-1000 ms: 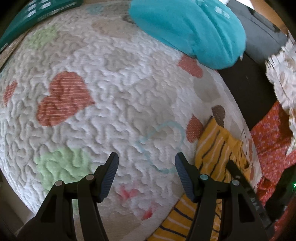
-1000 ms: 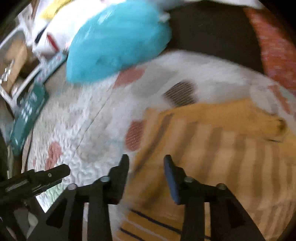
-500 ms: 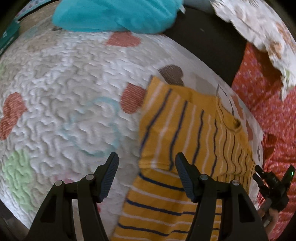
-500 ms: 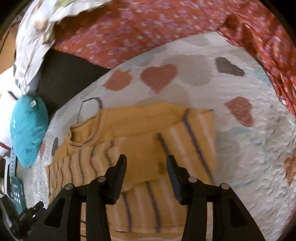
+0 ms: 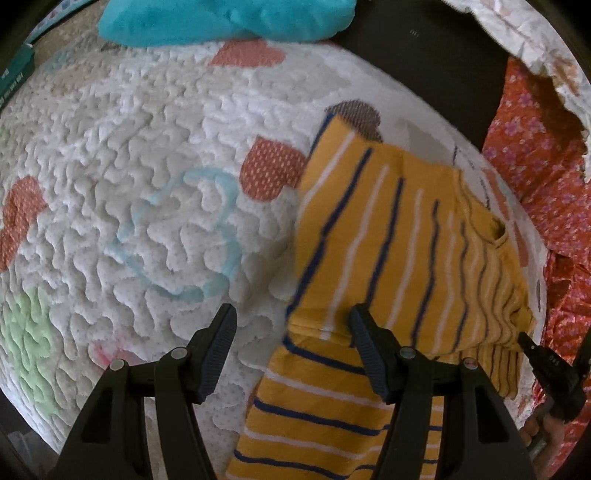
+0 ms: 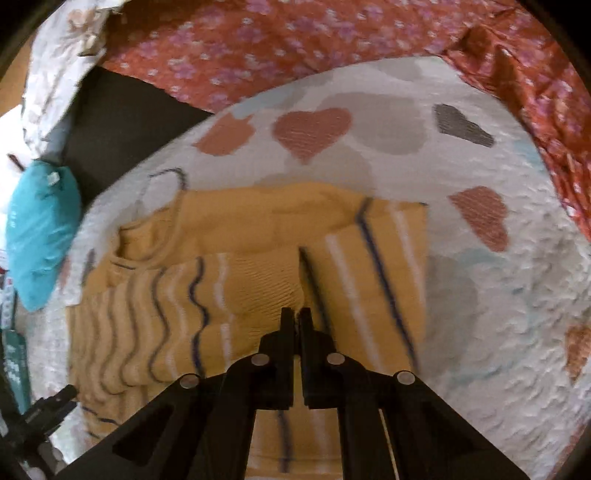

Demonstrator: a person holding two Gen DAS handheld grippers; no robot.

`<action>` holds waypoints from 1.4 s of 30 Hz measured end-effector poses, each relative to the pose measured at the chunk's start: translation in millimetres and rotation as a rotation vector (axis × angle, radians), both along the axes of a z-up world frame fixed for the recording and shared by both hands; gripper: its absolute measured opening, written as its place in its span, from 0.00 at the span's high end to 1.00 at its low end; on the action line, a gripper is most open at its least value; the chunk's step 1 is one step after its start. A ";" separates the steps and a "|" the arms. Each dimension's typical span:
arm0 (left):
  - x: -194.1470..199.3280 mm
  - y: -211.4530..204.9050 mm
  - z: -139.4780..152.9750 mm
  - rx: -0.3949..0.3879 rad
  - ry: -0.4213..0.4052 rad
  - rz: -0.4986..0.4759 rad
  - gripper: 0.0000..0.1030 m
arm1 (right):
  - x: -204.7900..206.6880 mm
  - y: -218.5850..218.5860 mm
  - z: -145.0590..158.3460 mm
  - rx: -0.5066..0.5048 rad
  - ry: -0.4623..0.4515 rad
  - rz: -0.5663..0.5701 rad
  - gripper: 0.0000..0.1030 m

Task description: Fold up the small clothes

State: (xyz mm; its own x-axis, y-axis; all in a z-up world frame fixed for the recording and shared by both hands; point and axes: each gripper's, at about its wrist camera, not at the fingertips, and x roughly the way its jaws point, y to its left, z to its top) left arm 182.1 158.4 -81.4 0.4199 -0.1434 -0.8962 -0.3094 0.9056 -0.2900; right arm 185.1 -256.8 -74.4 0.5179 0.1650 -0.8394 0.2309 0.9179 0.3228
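Right tool [image 6: 294, 318] swung over, pinched striped top [image 6: 258, 273]; neckline toward cushion [image 6: 40, 236].

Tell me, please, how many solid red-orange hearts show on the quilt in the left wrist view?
3, possibly more under the striped shirt: one at the quilt's top below the teal cushion, one beside the shirt's left edge, one at the far left.

Both wrist cameras look steeply down, close over the quilt [image 5: 147, 166]. The left one faces the striped shirt's [image 5: 388, 229] left edge, the right its middle. Both share the shirt, quilt and teal cushion [image 6: 40, 229].
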 end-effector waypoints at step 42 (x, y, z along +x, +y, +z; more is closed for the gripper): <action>-255.3 1.0 -76.2 -0.206 0.206 -0.008 0.14 | -321.7 -25.1 -72.2 0.441 0.164 0.108 0.39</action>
State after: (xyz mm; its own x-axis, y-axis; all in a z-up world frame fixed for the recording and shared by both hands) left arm -73.2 159.5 -157.6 0.2301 -0.3337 -0.9142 -0.3738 0.8370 -0.3996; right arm -136.6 -281.9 -146.6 0.3446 0.5693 -0.7464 0.2227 0.7228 0.6542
